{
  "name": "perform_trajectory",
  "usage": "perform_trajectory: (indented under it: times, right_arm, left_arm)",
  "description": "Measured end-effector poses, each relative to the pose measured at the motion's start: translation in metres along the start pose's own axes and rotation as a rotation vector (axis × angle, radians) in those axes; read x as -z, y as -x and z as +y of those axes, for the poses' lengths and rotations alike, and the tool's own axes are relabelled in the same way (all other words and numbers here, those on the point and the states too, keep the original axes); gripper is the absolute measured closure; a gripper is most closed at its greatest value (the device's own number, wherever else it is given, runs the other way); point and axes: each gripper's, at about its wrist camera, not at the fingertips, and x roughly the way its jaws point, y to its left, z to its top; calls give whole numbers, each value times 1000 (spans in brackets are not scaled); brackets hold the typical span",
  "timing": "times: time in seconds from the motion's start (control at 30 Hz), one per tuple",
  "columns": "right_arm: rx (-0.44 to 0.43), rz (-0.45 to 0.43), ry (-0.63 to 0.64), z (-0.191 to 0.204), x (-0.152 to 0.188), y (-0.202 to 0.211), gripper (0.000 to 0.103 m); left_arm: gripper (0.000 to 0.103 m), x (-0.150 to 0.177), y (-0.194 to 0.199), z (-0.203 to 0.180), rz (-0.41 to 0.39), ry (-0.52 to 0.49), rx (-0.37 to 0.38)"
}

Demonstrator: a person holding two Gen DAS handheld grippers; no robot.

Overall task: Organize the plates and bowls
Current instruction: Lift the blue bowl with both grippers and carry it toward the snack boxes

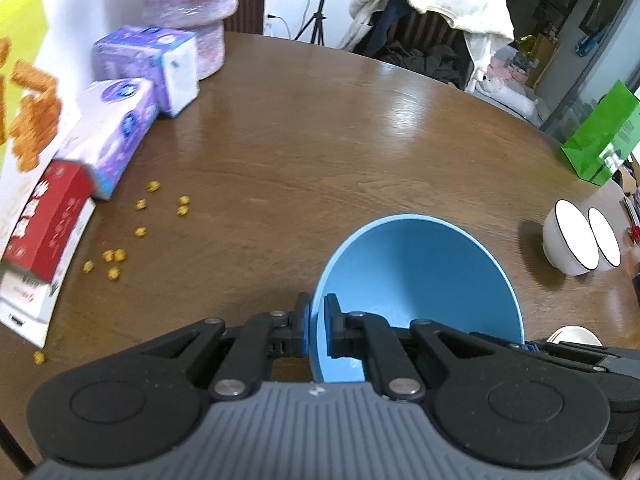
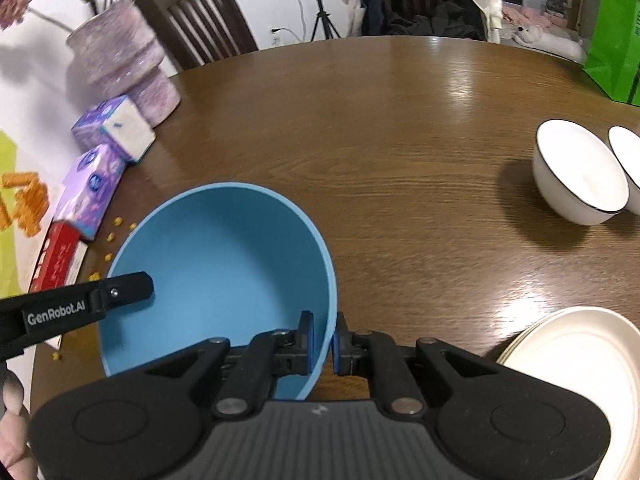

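Round wooden tabletop (image 2: 400, 128), cluttered along its left edge. Both the left hand-held gripper (image 1: 317, 326) and right hand-held gripper (image 2: 323, 344) are clamped on opposite rims of the blue bowl (image 2: 224, 264), held above the wood. Two white bowls (image 2: 576, 172) and stacked plates (image 2: 580, 356) sit apart; sorting appears barely begun.

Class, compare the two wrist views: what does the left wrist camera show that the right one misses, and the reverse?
Only the left wrist view: the full scatter of yellow crumbs by the boxes. Only the right wrist view: the wooden chair and the whole top cream plate. Both: the blue bowl pinched at its rim by both grippers, two white bowls, green bag.
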Motion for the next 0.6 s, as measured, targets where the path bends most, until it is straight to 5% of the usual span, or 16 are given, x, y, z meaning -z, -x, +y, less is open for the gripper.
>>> perform_trajectory:
  times: [0.6]
  right_arm:
    - [-52, 60, 157, 75, 26, -10, 93]
  left_arm:
    - [95, 36, 26, 72, 3, 112, -70]
